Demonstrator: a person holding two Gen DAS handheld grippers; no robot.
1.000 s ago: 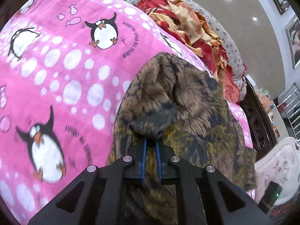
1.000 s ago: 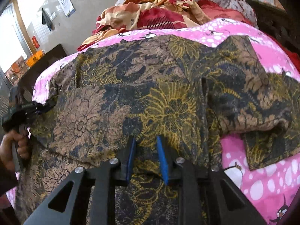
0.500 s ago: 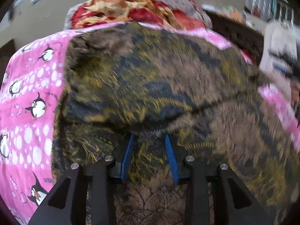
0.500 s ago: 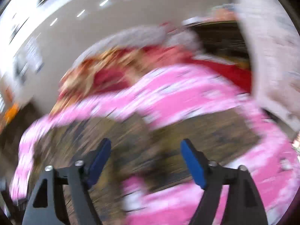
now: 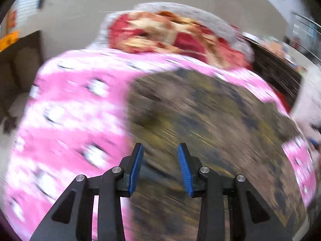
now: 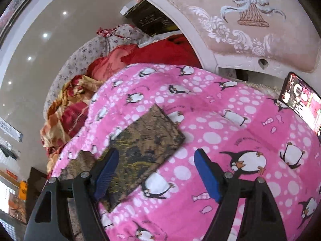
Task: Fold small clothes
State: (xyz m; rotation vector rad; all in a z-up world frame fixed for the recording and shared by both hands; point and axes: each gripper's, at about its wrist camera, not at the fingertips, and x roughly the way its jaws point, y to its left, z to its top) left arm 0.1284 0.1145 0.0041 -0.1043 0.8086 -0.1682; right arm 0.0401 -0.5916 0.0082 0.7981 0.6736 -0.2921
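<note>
**Both grippers free above the batik shirt on the penguin blanket**

My left wrist view is smeared with motion blur, so I can make out little detail. The left gripper [image 5: 160, 166] has its blue pads apart with nothing between them, and I see the dark brown-and-gold batik shirt [image 5: 210, 124] spread beyond and beneath the fingers. Its pattern, folds and hem are unreadable here. Its left edge runs roughly straight up the frame against the pink penguin blanket [image 5: 66, 120]; the near part of the shirt is cut off by the gripper body.

The right wrist view is sharp. The right gripper [image 6: 156, 172] is spread wide and holds nothing. One squared flap of the shirt [image 6: 146, 140] lies flat on the blanket [image 6: 230, 130], its corner pointing toward the far side; the left finger [image 6: 106, 172] covers part of it and the rest runs out of frame at lower left. To the right of that flap I have bare blanket. A phone [image 6: 301, 100] with a lit screen stands at the right edge, well apart from the shirt. A heap of red and orange cloth [image 6: 80, 104] crowds the far-left side, and an embroidered headboard [image 6: 240, 20] closes the far end.
</note>
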